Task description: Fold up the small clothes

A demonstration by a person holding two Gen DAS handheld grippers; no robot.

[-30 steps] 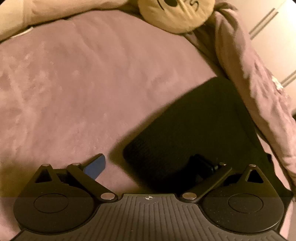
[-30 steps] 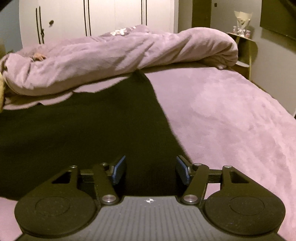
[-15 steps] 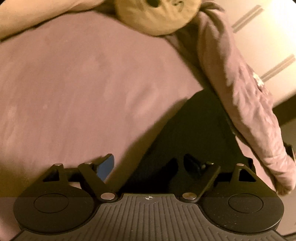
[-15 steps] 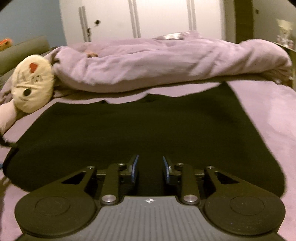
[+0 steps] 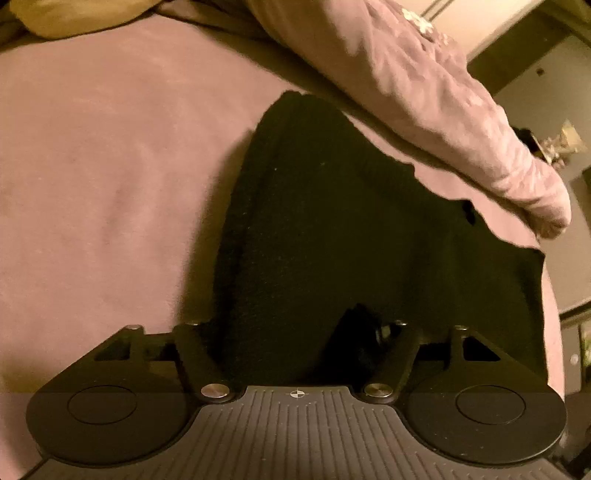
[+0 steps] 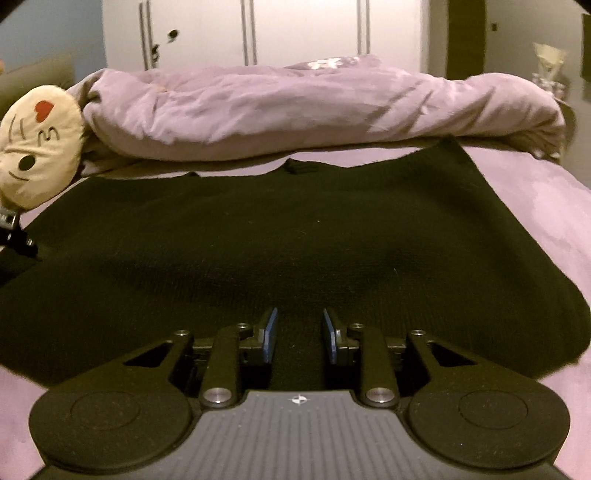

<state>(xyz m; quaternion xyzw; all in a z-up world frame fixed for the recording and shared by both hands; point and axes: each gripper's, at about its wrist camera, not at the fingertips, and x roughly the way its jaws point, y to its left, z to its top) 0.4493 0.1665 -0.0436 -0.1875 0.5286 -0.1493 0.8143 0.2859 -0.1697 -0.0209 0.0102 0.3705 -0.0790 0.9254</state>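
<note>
Lying flat across the middle of the right wrist view, a black knitted garment is spread on a mauve bed cover, its near hem reaching down to the gripper. In the left wrist view the same garment fills the centre and lower right of the frame.

The right gripper is seen at the lower centre, its blue pads drawn fairly close with dark knit between them; whether the cloth is actually pinched cannot be told. The left gripper is set over the garment's near left edge, its jaws having just been closing, with fabric lying between the fingers; a grip cannot be confirmed, the fingers being lost against the dark cloth.

A rumpled lilac duvet is bunched along the upper part of the frame, just beyond the garment. A cream plush face cushion is seen at the left edge, and white wardrobe doors at the top.
</note>
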